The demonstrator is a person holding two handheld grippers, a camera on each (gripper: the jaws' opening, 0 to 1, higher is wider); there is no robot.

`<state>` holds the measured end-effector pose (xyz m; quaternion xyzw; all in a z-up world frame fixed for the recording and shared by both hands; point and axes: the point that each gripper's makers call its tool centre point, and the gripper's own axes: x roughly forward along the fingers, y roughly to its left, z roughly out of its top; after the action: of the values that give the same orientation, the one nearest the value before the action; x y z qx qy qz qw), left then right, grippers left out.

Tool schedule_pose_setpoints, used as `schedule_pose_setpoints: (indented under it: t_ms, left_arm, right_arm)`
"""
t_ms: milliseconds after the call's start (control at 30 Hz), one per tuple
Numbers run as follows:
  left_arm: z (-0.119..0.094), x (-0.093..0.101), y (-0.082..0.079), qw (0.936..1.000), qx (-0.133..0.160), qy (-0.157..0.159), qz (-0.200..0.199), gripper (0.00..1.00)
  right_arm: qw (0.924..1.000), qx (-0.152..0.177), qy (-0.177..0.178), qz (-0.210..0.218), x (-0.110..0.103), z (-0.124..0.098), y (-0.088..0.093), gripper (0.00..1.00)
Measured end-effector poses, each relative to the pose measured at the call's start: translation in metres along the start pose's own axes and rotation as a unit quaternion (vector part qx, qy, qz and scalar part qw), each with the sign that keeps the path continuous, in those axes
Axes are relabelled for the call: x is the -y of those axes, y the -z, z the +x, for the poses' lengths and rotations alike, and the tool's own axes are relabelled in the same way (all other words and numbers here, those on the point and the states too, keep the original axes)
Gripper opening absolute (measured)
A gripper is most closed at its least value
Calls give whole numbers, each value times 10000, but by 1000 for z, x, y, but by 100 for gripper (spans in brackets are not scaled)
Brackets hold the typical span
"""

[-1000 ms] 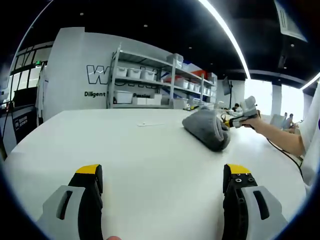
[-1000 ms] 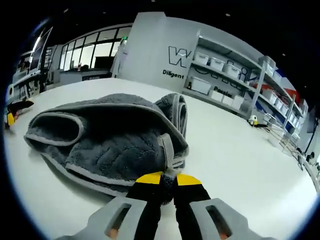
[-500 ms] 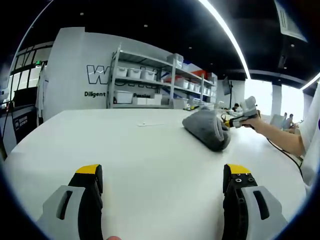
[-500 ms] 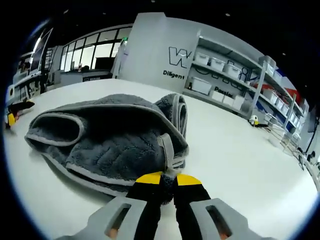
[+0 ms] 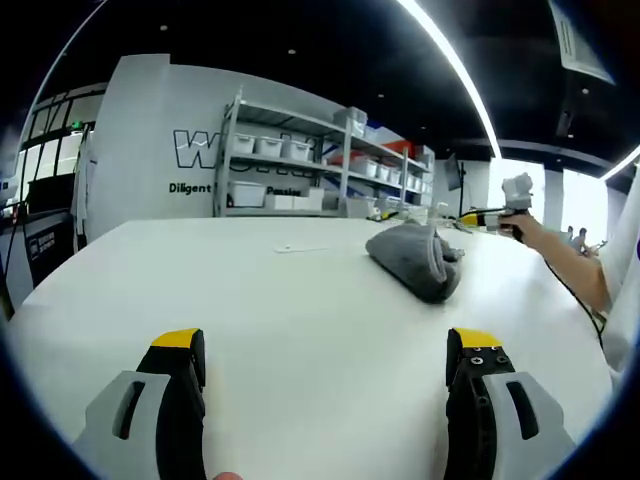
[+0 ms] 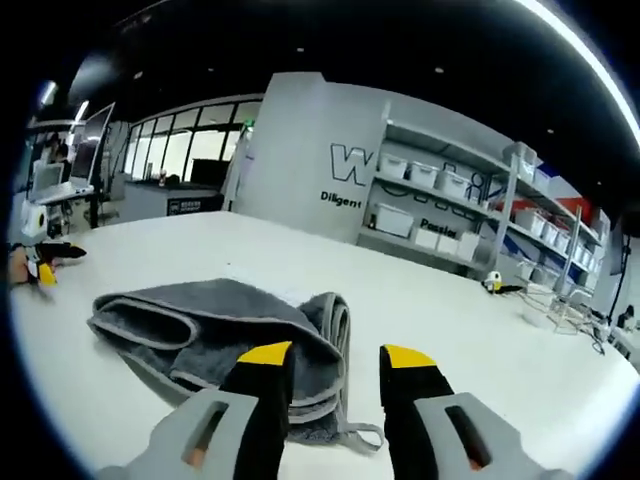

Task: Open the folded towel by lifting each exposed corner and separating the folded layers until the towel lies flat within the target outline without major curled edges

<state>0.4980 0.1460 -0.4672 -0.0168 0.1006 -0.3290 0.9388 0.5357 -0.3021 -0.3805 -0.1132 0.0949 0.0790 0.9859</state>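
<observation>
released and pulled up and back: the right gripper point(image 6: 335, 362), which half a second ago pinched the near hem of the folded grey terry towel point(image 6: 225, 335), now hangs above it with its yellow-tipped jaws apart and nothing between them. the towel lies bunched just ahead of and below those jaws, its thick roll off to their left and a loose hem loop trailing toward the gripper. seen from the left gripper point(image 5: 325, 370), the towel point(image 5: 412, 258) rests well ahead and to the right on the white desk point(image 5: 280, 320), and the right gripper point(image 5: 500, 212) is raised clear of it, held in a person's hand. the left gripper has not stirred; its jaws are spread wide, empty, low over the desk. judging by this, the towel is not yet unfolded, and the letting-go looks like a reset before a fresh grasp on an exposed corner.
</observation>
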Motion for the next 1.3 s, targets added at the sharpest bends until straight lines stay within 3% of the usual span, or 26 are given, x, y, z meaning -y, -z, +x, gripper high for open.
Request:
schedule_pose_setpoints:
  t_ms: [100, 267, 400, 633, 733, 900, 1300]
  left_arm:
    - [0, 0, 0, 10000, -3, -1, 5, 99]
    - [-1, 0, 0, 10000, -3, -4, 3, 99]
    - [-1, -1, 0, 10000, -1, -3, -2, 99]
    - [-1, 1, 0, 10000, 8, -5, -13, 99]
    - [-1, 0, 0, 10000, 10, -3, -18, 99]
    - [-1, 0, 0, 10000, 17, -1, -29, 99]
    - [-1, 5, 2, 9999, -30, 26, 114, 99]
  right_arm:
    - [9995, 225, -192, 98, -4, -15, -13, 43]
    - [9979, 357, -483, 223, -13, -30, -23, 66]
    - [9966, 403, -703, 147, -22, -43, -28, 74]
    - [9897, 500, -1232, 525, -41, -57, -32, 92]
    - [9896, 384, -1296, 482, -46, -64, -26, 99]
    - [9896, 175, -1420, 156, -54, -75, -11, 99]
    - [9880, 80, -1538, 77, -61, -86, 36, 99]
